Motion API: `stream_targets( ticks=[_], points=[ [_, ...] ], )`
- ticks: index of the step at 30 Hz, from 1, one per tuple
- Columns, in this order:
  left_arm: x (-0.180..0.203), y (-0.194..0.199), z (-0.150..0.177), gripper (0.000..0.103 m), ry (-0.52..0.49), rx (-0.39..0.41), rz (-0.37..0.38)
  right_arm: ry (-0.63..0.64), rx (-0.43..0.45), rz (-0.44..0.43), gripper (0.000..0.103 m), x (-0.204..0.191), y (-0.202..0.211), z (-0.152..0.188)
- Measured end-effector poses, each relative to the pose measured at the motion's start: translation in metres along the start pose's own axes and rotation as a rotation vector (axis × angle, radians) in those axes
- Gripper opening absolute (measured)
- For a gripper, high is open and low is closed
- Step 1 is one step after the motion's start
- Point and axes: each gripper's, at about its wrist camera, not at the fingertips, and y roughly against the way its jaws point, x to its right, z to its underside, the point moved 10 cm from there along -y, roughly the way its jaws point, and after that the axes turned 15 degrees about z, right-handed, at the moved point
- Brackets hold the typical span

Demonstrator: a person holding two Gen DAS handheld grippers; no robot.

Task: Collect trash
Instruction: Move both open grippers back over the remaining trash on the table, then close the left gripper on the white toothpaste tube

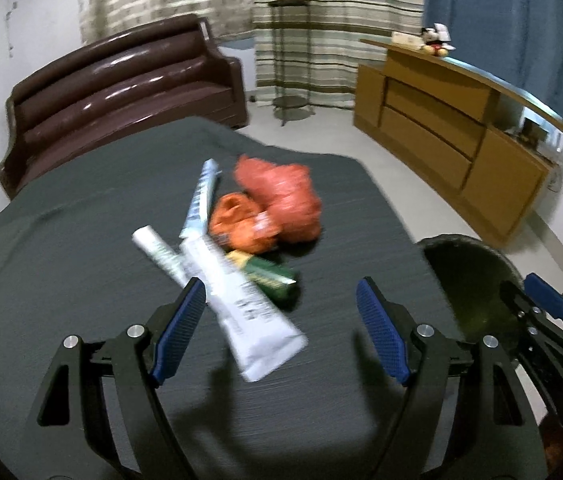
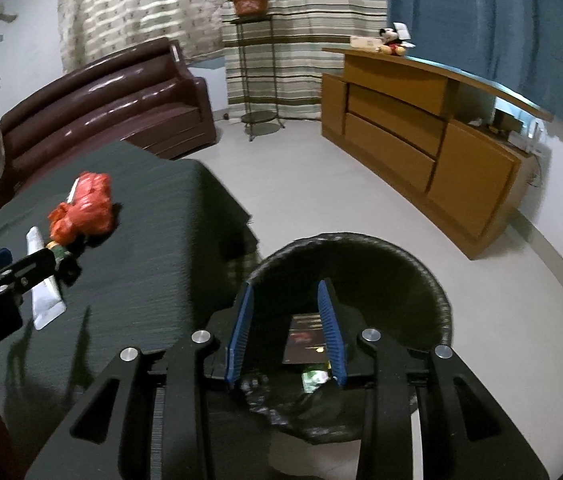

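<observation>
A pile of trash lies on the dark-clothed table (image 1: 61, 248): a large white tube (image 1: 241, 304), a second white tube (image 1: 157, 252), a blue-and-white tube (image 1: 201, 200), crumpled orange bags (image 1: 281, 200) and a green packet (image 1: 269, 276). My left gripper (image 1: 281, 316) hovers open just short of the large tube, with nothing between its pads. My right gripper (image 2: 285, 292) hangs over the black bin (image 2: 361, 236), jaws partly apart and empty. Inside the bin lie a dark packet (image 2: 305, 340) and a green wrapper (image 2: 313, 378). The right gripper (image 1: 529, 296) also shows beside the bin (image 1: 465, 242).
The bin stands on the pale floor (image 2: 321, 184) off the table's right edge. A brown sofa (image 1: 121, 80) sits behind the table. A wooden cabinet (image 1: 441, 132) lines the right wall, and a plant stand (image 1: 289, 40) stands by the curtains.
</observation>
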Motion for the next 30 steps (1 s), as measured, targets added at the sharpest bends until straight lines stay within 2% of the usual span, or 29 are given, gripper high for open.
stream_targets(
  ticks=[10,17,21,25,27,30],
  points=[
    [-0.022,-0.012,0.011,0.076,0.043,-0.054,-0.044,0.031,0.002,-0.043,0.037,-0.032,0.011,0.0],
    [-0.027,-0.015,0.02,0.075,0.06,-0.085,-0.026,0.038,-0.004,-0.054,0.037,-0.04,0.01,0.0],
    [-0.027,-0.016,0.025,0.064,0.05,-0.1,0.0,0.039,-0.006,-0.054,0.037,-0.041,0.009,0.0],
    [-0.026,-0.014,0.029,0.058,0.048,-0.101,0.023,0.039,-0.006,-0.055,0.037,-0.041,0.009,0.0],
    [-0.025,-0.013,0.028,0.049,0.049,-0.1,0.045,0.04,-0.005,-0.054,0.037,-0.04,0.009,0.0],
    [-0.024,-0.014,0.03,0.041,0.065,-0.099,0.086,0.038,-0.006,-0.055,0.038,-0.04,0.009,0.0]
  ],
)
